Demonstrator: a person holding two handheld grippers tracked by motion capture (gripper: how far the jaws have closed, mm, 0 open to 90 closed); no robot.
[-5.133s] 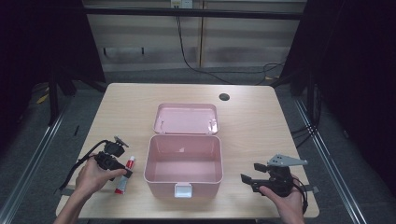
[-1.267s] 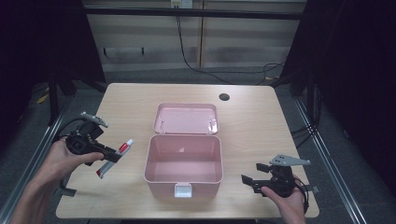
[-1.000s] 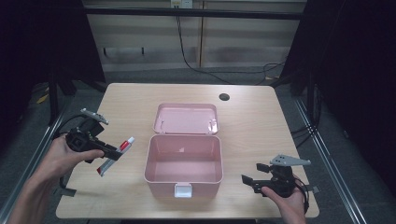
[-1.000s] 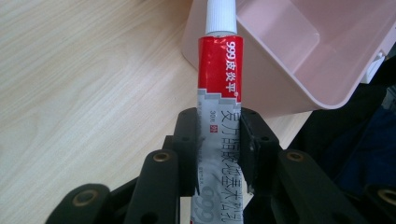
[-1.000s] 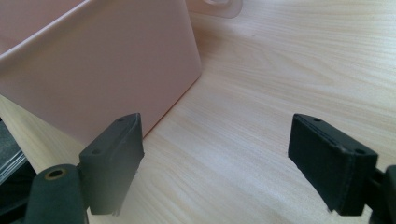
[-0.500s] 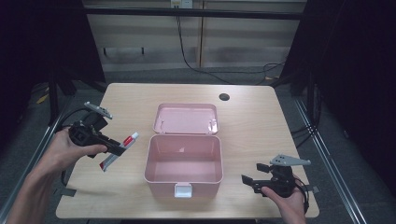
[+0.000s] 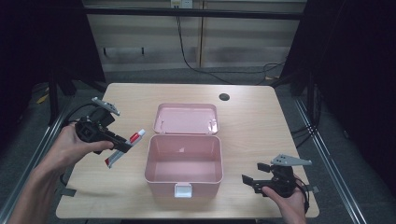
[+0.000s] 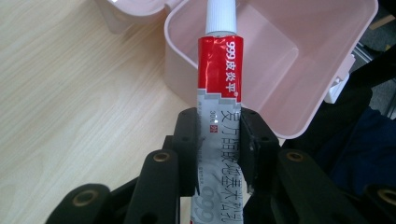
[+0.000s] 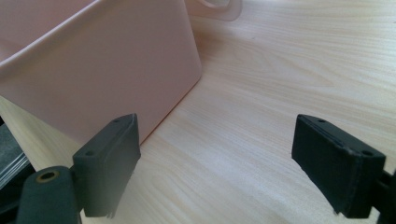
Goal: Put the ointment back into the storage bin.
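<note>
A red and silver ointment tube (image 7: 135, 138) with a white cap hangs in the air left of the open pink box (image 7: 183, 161). My left gripper (image 7: 122, 146) is shut on its lower half. In the left gripper view the tube (image 8: 219, 70) points cap-first at the box's hollow (image 8: 280, 70), with my left gripper (image 8: 219, 140) clamped on its silver part. The box's lid (image 7: 187, 118) lies flat behind it. My right gripper (image 7: 252, 173) rests at the table's front right. Its jaws have just been opening further and hold nothing. My right gripper (image 9: 224, 163) faces the box's side wall (image 9: 93, 70).
A dark round hole (image 7: 224, 97) sits in the wooden table (image 7: 261, 126) at the back right. A white latch (image 7: 183, 190) hangs on the box's front. Cables trail off the left edge by my left hand.
My left gripper has lifted the tube off the table and carried it up and rightward, nearer the box. The right hand has stayed in place.
</note>
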